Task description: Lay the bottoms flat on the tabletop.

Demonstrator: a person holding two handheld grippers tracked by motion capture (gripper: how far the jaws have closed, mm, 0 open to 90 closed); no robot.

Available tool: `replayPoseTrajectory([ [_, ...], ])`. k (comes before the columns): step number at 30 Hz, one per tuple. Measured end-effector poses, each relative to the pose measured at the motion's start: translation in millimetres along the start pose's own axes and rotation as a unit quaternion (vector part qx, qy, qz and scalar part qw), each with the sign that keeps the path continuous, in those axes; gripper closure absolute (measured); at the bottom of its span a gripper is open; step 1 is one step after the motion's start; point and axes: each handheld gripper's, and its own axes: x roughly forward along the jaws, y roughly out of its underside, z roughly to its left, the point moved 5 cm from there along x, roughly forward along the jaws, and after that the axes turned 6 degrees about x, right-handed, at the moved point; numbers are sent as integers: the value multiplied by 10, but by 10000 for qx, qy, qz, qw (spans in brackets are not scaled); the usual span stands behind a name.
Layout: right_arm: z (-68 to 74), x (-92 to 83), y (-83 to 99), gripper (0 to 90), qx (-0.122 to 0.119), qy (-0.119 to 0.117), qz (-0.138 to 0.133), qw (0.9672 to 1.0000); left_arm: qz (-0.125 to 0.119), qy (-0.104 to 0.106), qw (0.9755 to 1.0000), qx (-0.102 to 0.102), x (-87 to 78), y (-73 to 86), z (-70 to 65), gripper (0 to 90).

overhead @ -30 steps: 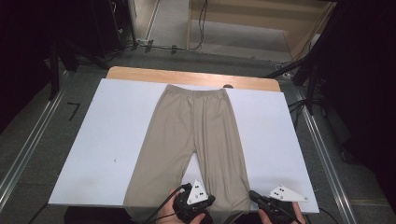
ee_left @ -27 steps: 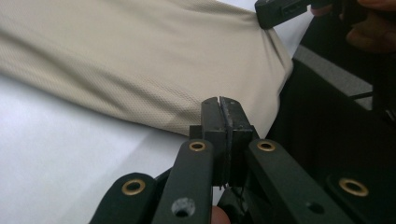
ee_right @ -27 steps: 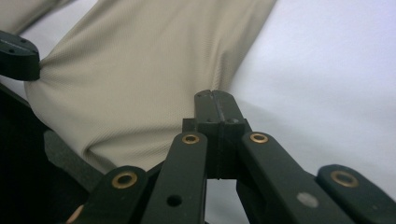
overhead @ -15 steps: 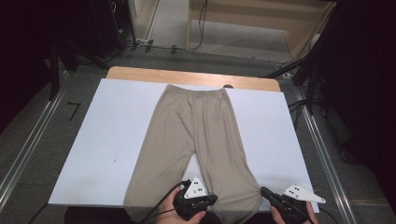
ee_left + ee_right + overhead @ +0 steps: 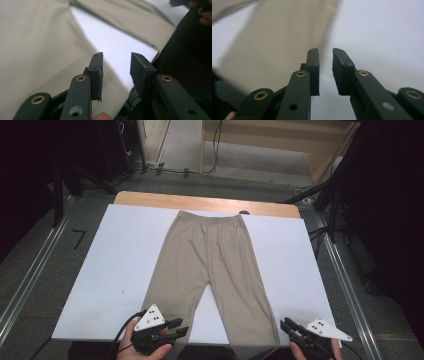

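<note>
Beige trousers [image 5: 212, 265] lie flat on a white table [image 5: 105, 265], waistband far, leg hems at the near edge. The left gripper [image 5: 172, 329] and right gripper [image 5: 290, 327] hover open by the hems. The fabric looks light, soft and limp; hem corners seem best for gripping.

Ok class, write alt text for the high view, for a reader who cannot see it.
Beige trousers lie flat on a white table, waistband at the far edge, legs toward the camera. The left gripper sits at one leg's hem, jaws apart; the right gripper is beside the other hem.
</note>
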Motion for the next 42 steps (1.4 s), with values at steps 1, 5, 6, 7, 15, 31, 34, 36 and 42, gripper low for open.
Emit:
replayPoseTrajectory([
  [1, 96, 19, -7, 735, -69, -114, 0, 9999, 34, -27, 10000, -30, 1, 34, -10, 638],
  [5, 615, 204, 13, 726, -347, -783, 155, 9962, 242, -42, 9997, 45, 96, 120, -103, 649],
  [6, 735, 263, 30, 713, -412, -934, 227, 9945, 268, -81, 9996, 102, 124, 123, -134, 639],
  [7, 841, 317, 49, 698, -516, -1005, 296, 9931, 329, -154, 9991, 204, 152, 127, -161, 620],
  [15, 1147, 575, 170, 658, -866, -916, 489, 9908, 438, -526, 9967, 441, 248, 129, -188, 737],
  [31, 1188, 532, 138, 557, -992, -1045, 444, 9886, 160, -111, 9992, 347, 222, 30, -201, 671],
  [34, 1018, 416, 39, 551, -879, -1008, 189, 9908, 82, -57, 9992, 384, 240, -38, -236, 634],
  [36, 794, 339, -35, 601, -699, -815, 88, 9942, 60, -2, 9990, 448, 286, -103, -270, 673],
  [42, 109, 238, -101, 749, -197, -77, 56, 9998, 189, 305, 9966, 744, 589, -270, -485, 817],
])
